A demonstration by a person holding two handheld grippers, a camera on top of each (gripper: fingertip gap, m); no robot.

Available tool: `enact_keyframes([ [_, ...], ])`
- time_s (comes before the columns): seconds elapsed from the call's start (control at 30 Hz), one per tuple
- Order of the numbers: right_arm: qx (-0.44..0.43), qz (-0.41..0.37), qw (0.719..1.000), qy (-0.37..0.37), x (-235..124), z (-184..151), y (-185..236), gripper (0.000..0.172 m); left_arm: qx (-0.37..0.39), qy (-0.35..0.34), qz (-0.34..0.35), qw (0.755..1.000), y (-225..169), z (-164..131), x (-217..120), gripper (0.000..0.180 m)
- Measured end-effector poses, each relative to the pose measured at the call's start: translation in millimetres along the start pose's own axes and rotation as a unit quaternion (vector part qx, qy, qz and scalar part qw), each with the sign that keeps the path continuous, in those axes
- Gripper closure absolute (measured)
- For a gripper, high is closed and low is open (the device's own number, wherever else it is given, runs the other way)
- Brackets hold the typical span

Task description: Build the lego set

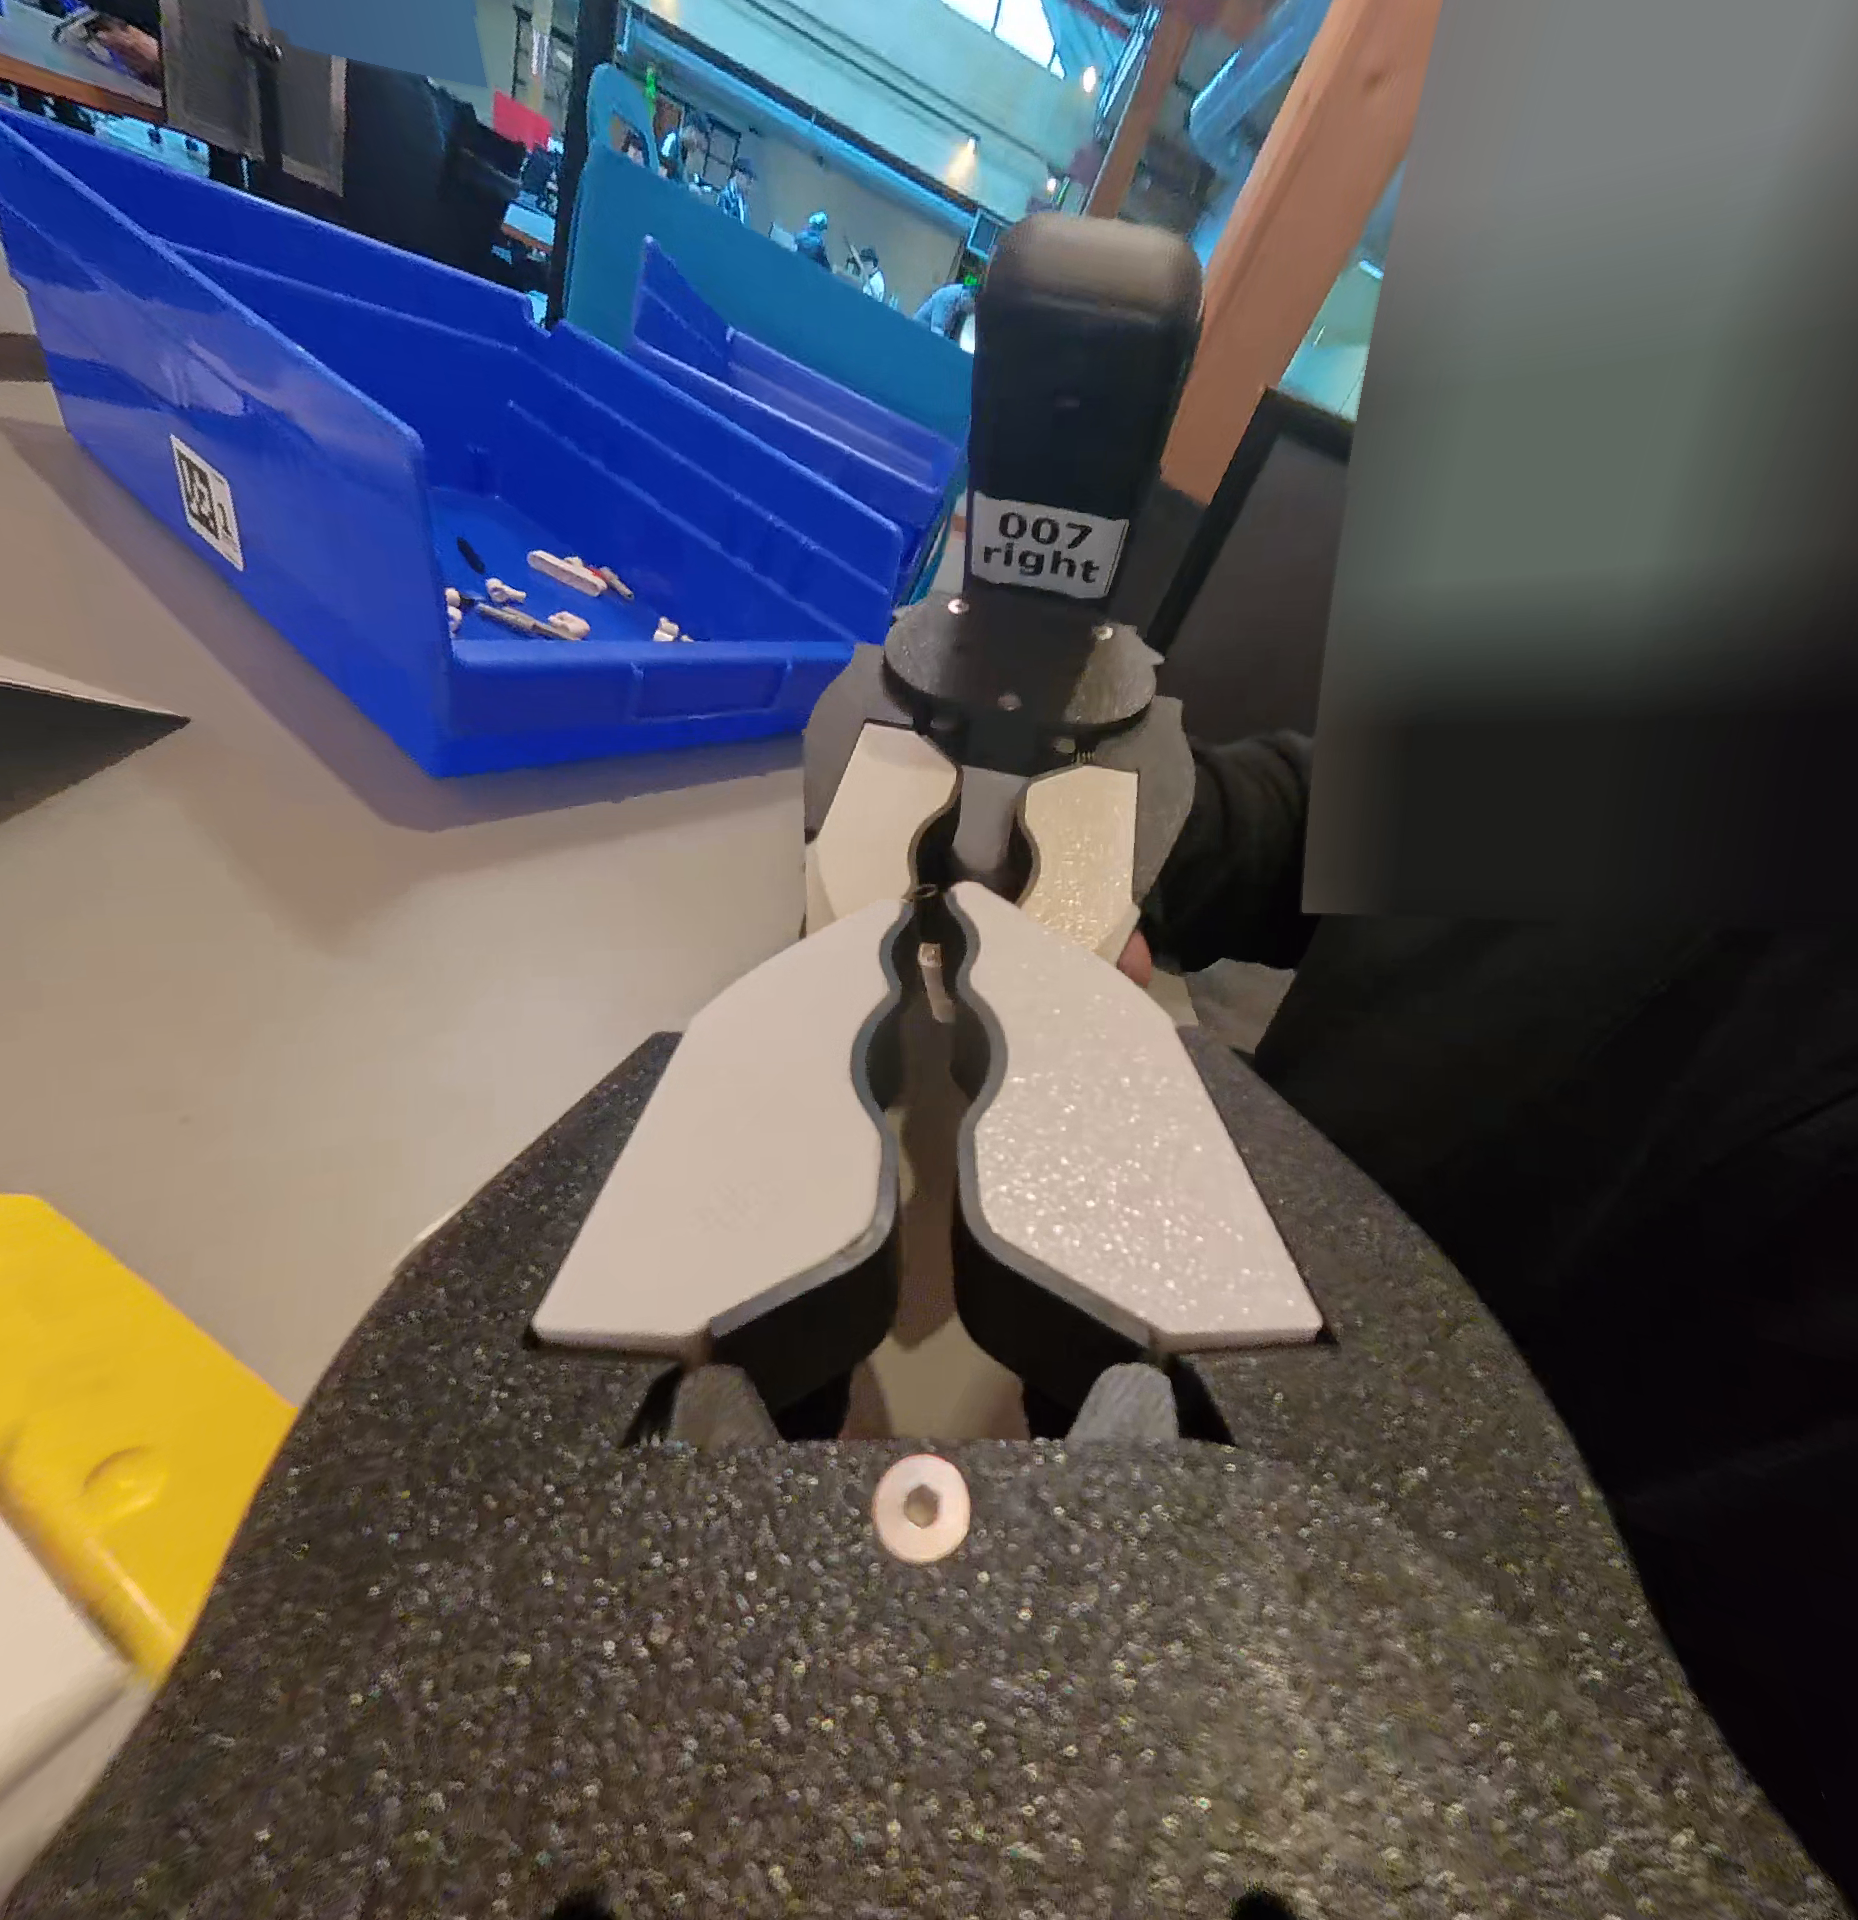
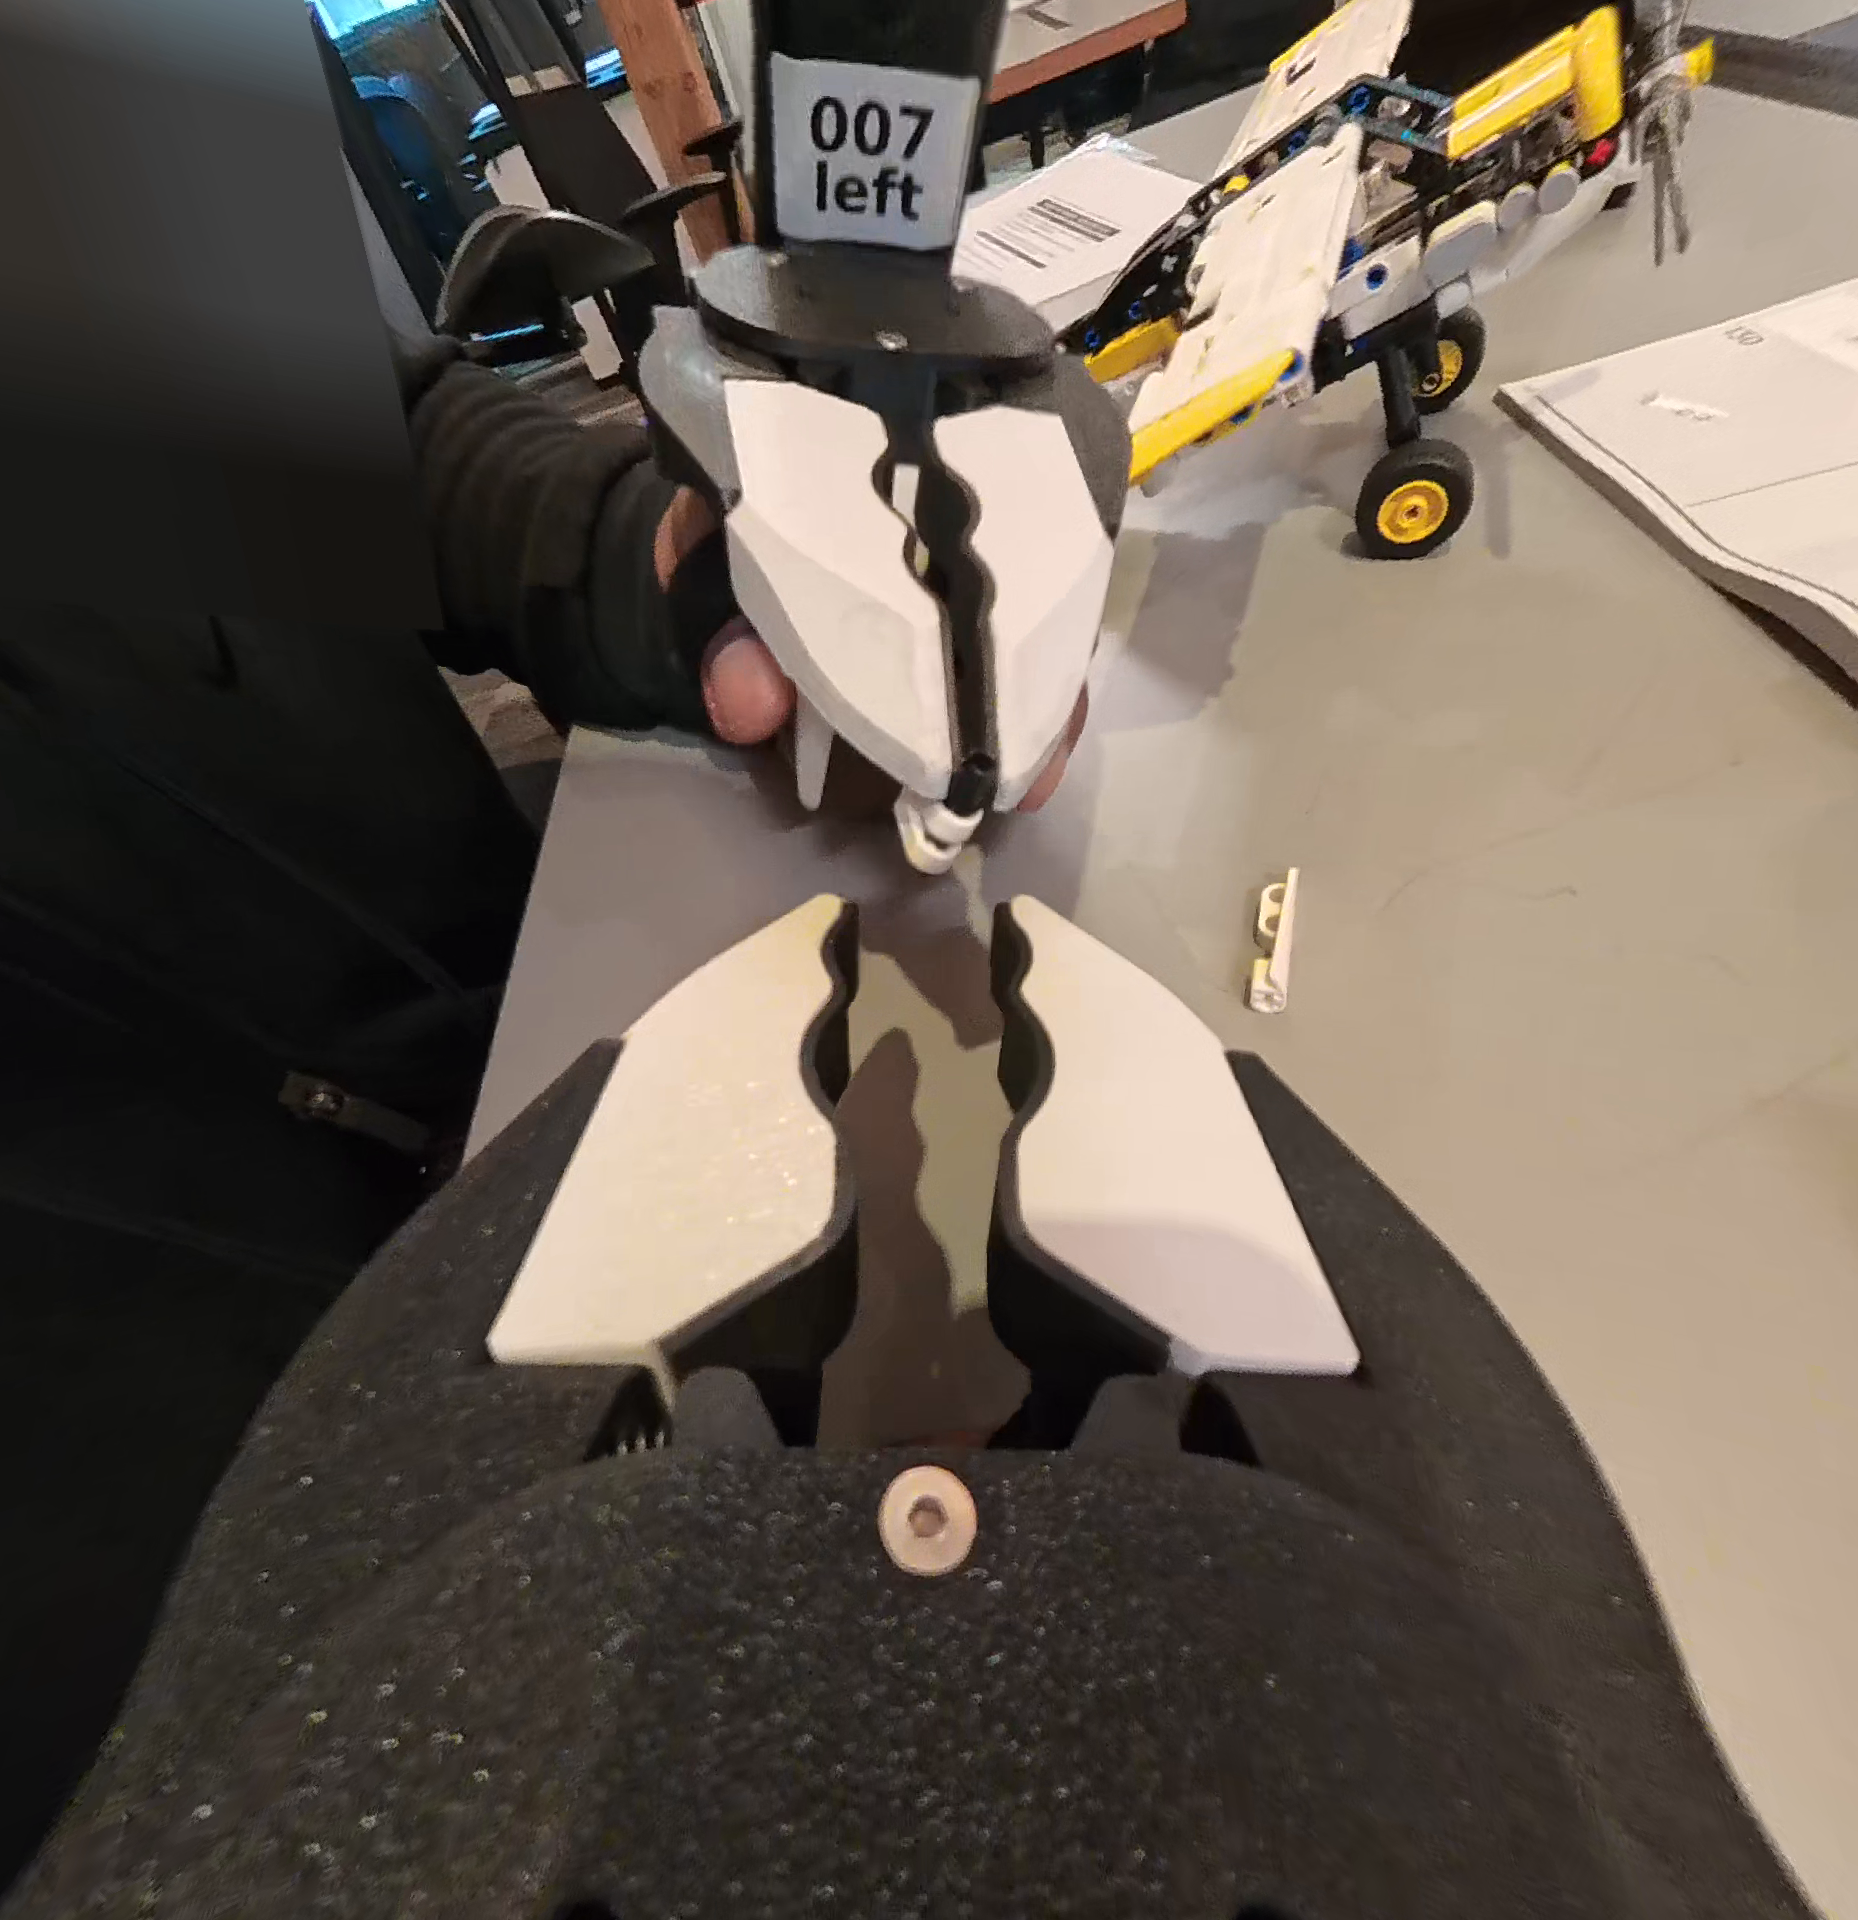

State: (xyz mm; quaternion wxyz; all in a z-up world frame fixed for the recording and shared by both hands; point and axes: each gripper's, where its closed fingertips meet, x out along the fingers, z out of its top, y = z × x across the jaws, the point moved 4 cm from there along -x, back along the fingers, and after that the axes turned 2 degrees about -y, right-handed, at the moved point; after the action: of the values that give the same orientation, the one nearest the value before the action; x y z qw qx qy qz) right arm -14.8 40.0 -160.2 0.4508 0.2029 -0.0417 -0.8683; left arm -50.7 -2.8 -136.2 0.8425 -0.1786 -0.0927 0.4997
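Right claw (image 2: 925, 925): white wavy-edged fingers stand narrowly apart over smooth grey tabletop (image 2: 1424, 1039), gripping nothing. Just beyond, left claw (image 2: 972, 784) is clamped on a small black pin (image 2: 975, 779) joined to a white ribbed connector (image 2: 940, 831). Farther right lie a white beam piece (image 2: 1276, 940) and a yellow-and-white brick-built vehicle (image 2: 1372, 260).

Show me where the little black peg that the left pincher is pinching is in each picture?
Left wrist view: the black peg pokes out at the tips of the near white fingers, centre, just above the middle.
Right wrist view: the same peg sits at the tip of the far left gripper, above centre, with a small white piece under it.
Shared landmark: the grey table.
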Motion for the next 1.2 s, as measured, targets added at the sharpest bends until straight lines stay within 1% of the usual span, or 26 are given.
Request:
enact_keyframes([
  [0.03, 0.004, -0.001, 1.0, -0.007, 0.0, 1.6, -0.4, 0.149, -0.001, -0.003, 0.0, 1.0, -0.2, 0.4, 0.1, 0.177],
  [0.13, 0.025, 0.012, 0.998, -0.047, -4.7, 9.1, -0.8, 0.166, -0.001, -0.007, 0.001, 1.0, 0.0, 1.0, -0.4, 0.177],
  [0.4, 0.042, 0.015, 0.996, -0.075, -13.0, 13.5, -5.3, 0.166, -0.015, -0.016, -0.007, 1.0, 1.5, 3.8, -4.2, 0.177],
  [0.5, 0.041, 0.014, 0.996, -0.08, -16.4, 14.0, -6.8, 0.166, -0.016, -0.009, -0.008, 1.0, 1.8, 2.8, -5.0, 0.177],
  [0.57, 0.04, 0.013, 0.995, -0.088, -18.9, 15.6, -7.5, 0.167, -0.017, -0.006, -0.011, 1.0, 1.8, 2.5, -5.7, 0.18],
  [0.7, 0.055, 0.007, 0.992, -0.116, -26.1, 21.0, -12.6, 0.172, -0.008, 0.011, -0.013, 1.0, 0.2, -1.0, -4.2, 0.18],
  [1.0, 0.052, -0.011, 0.994, -0.1, -26.2, 16.0, -17.4, 0.172, -0.001, 0.033, -0.005, 0.999, -0.2, -5.6, -1.2, 0.18],
  [1.1, 0.044, -0.015, 0.995, -0.092, -26.4, 14.3, -17.4, 0.172, 0.007, 0.05, 0.003, 0.999, -0.1, -9.3, 0.6, 0.18],
  [1.2, 0.04, 0.004, 0.997, -0.063, -22.5, 9.0, -11.4, 0.172, 0.016, 0.087, 0.025, 0.996, 1.9, -17.1, 3.9, 0.18],
])
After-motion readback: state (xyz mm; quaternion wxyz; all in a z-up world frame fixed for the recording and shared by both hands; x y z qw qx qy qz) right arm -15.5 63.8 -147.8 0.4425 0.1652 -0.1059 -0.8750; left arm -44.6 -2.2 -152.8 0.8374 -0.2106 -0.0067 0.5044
